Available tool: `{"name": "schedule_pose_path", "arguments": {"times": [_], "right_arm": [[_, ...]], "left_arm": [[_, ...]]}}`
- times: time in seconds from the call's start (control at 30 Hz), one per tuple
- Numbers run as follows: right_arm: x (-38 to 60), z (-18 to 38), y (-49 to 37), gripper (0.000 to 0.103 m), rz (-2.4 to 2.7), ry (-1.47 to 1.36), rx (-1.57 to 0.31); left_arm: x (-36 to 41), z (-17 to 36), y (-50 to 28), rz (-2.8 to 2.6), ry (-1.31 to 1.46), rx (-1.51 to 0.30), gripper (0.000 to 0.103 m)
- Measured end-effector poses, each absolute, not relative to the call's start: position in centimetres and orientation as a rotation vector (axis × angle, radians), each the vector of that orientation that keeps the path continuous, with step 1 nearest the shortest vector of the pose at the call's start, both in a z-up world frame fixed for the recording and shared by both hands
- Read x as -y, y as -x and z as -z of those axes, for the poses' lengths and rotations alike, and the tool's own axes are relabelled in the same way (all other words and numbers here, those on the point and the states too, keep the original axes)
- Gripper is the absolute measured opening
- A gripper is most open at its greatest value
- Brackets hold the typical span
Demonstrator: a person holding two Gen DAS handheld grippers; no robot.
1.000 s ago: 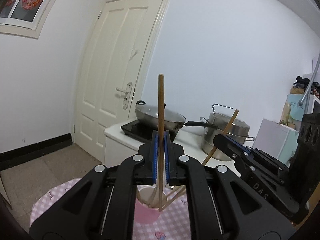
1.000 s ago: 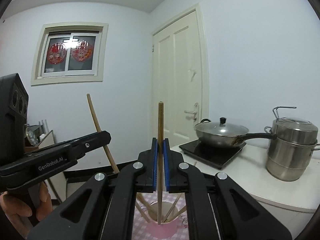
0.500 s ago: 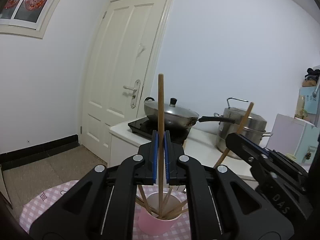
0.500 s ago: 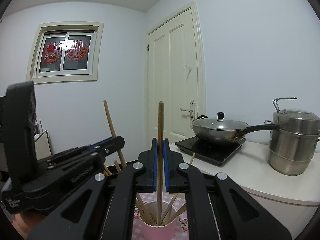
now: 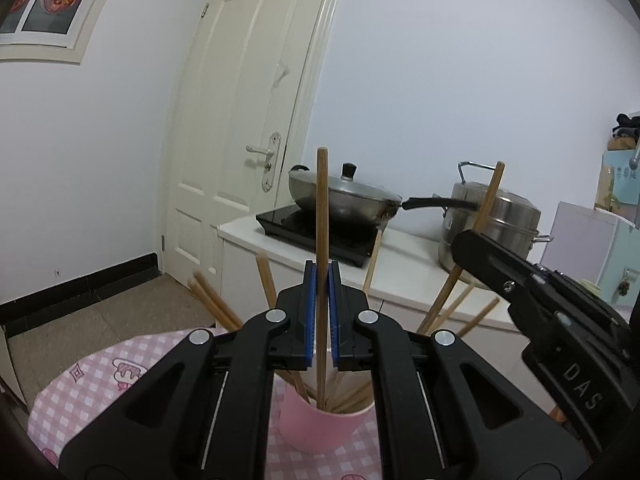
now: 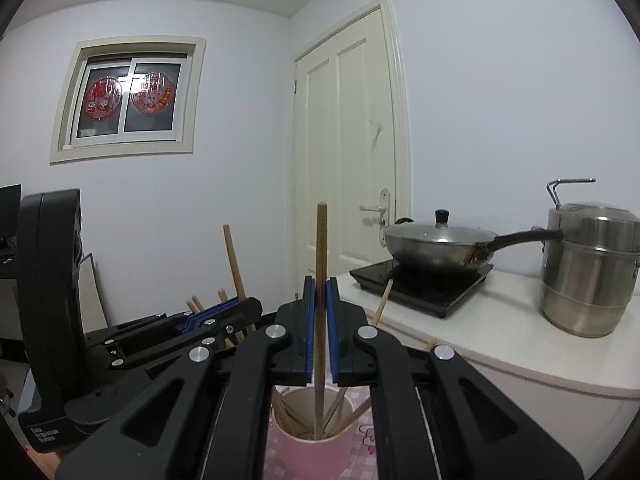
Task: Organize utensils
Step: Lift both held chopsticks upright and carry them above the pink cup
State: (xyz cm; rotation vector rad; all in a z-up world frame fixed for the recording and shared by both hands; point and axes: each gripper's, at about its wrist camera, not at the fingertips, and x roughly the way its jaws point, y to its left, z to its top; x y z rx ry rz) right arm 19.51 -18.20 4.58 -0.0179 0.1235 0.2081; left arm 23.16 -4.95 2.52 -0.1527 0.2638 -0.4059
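Note:
A pink cup (image 5: 320, 426) stands on a pink checked tablecloth (image 5: 100, 384) and holds several wooden chopsticks. My left gripper (image 5: 321, 276) is shut on an upright wooden chopstick (image 5: 322, 216) whose lower end is inside the cup. My right gripper (image 6: 319, 288) is shut on another upright chopstick (image 6: 321, 248), its lower end also inside the cup (image 6: 312, 452). Each gripper shows in the other's view, the right one (image 5: 540, 292) to the right, the left one (image 6: 208, 320) to the left.
A white counter (image 6: 500, 344) behind the table carries a black induction hob (image 6: 424, 284) with a lidded wok (image 6: 440, 244) and a steel steamer pot (image 6: 588, 268). A cream door (image 5: 248, 140) is behind. A window (image 6: 128, 96) is on the left wall.
Both grippers have come down and closer to the cup with their chopsticks. The chopstick tips have gone from above the cup to inside it. The grips have not changed.

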Motion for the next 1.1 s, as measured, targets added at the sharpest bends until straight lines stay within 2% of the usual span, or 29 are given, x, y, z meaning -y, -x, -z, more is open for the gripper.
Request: {"name": "schedule_pose_path", "arguments": {"times": [0.47, 1.1], "right_arm": [[18.7, -1.5, -19.3, 0.004, -0.202, 0.010, -0.201], [19.1, -1.6, -18.2, 0.006, -0.195, -0.024, -0.216]], "left_arm": [[4.8, -0.7, -22.7, 0.431, 0.151, -0.333, 0.006], [4.0, -1.1, -21.7, 0.445, 0.154, -0.361, 0.007]]}}
